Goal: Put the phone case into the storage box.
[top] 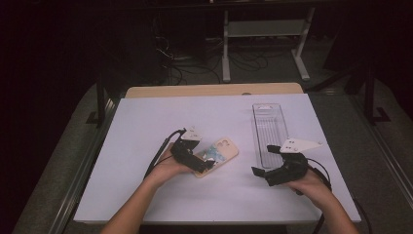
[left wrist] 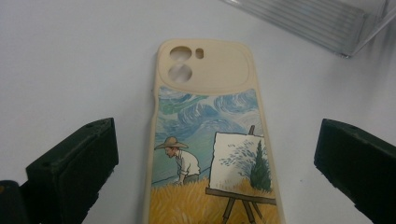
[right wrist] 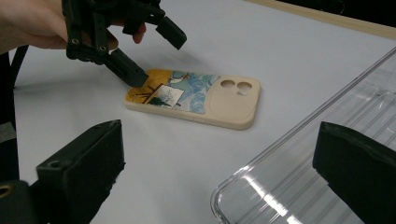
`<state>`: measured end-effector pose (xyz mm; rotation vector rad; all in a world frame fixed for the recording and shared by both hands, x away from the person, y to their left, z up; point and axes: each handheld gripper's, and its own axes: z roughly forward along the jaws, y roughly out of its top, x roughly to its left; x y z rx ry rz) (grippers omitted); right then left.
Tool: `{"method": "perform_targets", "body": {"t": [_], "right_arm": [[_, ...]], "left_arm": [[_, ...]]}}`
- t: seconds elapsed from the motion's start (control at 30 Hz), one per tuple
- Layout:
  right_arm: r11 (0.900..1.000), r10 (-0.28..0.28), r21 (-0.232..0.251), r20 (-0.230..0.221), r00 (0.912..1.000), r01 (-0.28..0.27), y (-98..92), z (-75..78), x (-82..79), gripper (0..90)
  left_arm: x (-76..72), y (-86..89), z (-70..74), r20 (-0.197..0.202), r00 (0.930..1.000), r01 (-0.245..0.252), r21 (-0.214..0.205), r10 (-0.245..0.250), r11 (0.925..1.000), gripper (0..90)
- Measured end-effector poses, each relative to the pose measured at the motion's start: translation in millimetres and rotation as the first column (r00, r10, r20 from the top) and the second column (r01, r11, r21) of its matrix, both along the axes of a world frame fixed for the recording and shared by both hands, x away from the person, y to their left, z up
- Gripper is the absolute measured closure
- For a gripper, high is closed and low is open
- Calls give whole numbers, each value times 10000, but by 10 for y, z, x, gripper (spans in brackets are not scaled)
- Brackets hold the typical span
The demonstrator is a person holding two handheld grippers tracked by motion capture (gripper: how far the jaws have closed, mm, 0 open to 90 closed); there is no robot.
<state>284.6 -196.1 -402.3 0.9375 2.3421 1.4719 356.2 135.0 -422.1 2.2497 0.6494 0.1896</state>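
Note:
A beige phone case (top: 221,152) printed with a painter at an easel lies flat on the white table (top: 146,122), camera cut-outs pointing away from the person. My left gripper (top: 202,159) hovers over its near end, open. In the left gripper view the case (left wrist: 210,126) lies between the two wide-apart jaws of my left gripper (left wrist: 217,140), and neither jaw touches it. My right gripper (top: 264,160) is open and holds nothing, just right of the case. The right gripper view shows the case (right wrist: 201,95), the left gripper (right wrist: 154,53) above its painted end, and the right gripper (right wrist: 219,154).
A long clear plastic tray (top: 269,127) lies lengthwise right of the case, close to my right gripper, and shows as the tray (right wrist: 289,177) and tray (left wrist: 317,18). A wooden edge (top: 214,90) borders the table's far side. Beyond it are a stand and cables on the floor.

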Motion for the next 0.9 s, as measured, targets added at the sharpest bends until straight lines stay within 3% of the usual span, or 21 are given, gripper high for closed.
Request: {"method": "perform_targets", "body": {"t": [0.3,0.57,0.9], "right_arm": [[10000,14,32,-8,10000,-14,-3,0,3,17],[10000,25,16,2,10000,-25,-3,0,3,16],[10000,14,24,-4,10000,-14,-1,0,3,17]], "left_arm": [[-10,-24,-97,-31,9997,-223,273,224,9994,0],[-16,-76,-190,-115,9993,-355,250,358,9991,0],[-13,-134,-291,-60,9999,-130,497,133,9987,0]]}}
